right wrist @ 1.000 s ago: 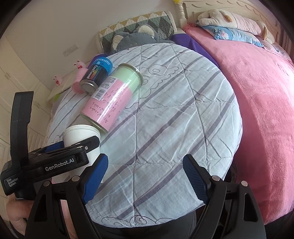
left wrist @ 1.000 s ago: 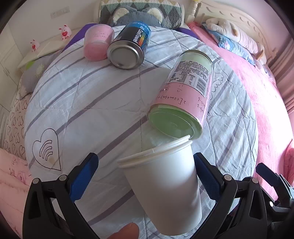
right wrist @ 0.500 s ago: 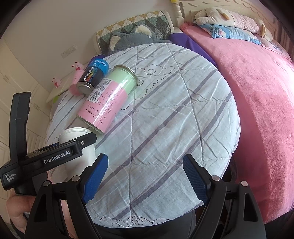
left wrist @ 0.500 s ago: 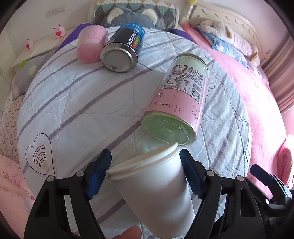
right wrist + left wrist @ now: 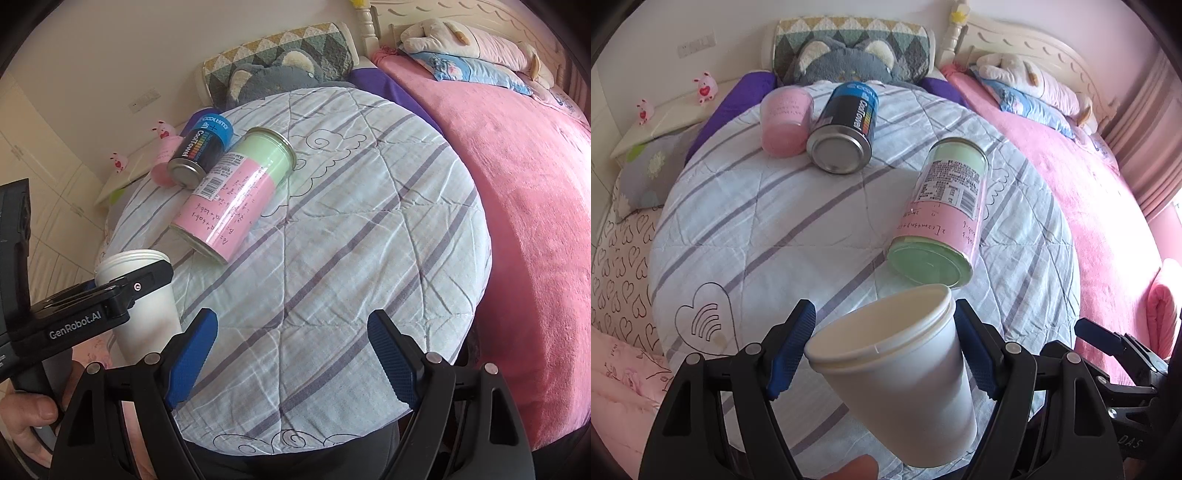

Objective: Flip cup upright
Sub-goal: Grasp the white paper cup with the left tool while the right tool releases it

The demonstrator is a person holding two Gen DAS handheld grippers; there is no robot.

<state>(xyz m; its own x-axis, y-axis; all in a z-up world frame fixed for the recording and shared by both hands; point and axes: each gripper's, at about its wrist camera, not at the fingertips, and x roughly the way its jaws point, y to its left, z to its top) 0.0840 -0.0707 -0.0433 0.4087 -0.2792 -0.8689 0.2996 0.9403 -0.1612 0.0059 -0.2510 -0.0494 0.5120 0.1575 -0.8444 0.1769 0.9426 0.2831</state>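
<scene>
My left gripper (image 5: 882, 332) is shut on a white paper cup (image 5: 897, 384), its blue pads pressed on the sides just below the rim. The cup is lifted off the round striped cushion (image 5: 757, 206), mouth up and tilted away from me. In the right wrist view the cup (image 5: 144, 306) shows at the far left, held by the left gripper's black body. My right gripper (image 5: 291, 350) is open and empty above the cushion's near edge (image 5: 332, 417).
A pink-and-green can (image 5: 942, 210) lies on its side just beyond the cup. A blue-and-black can (image 5: 846, 129) and a pink cup (image 5: 785, 122) lie at the far side. A pink bed (image 5: 1071, 177) is to the right, pillows and a plush toy behind.
My left gripper has closed in on the white cup and taken hold of it. The cup has risen and tipped so that more of its open mouth shows. The right gripper has barely moved.
</scene>
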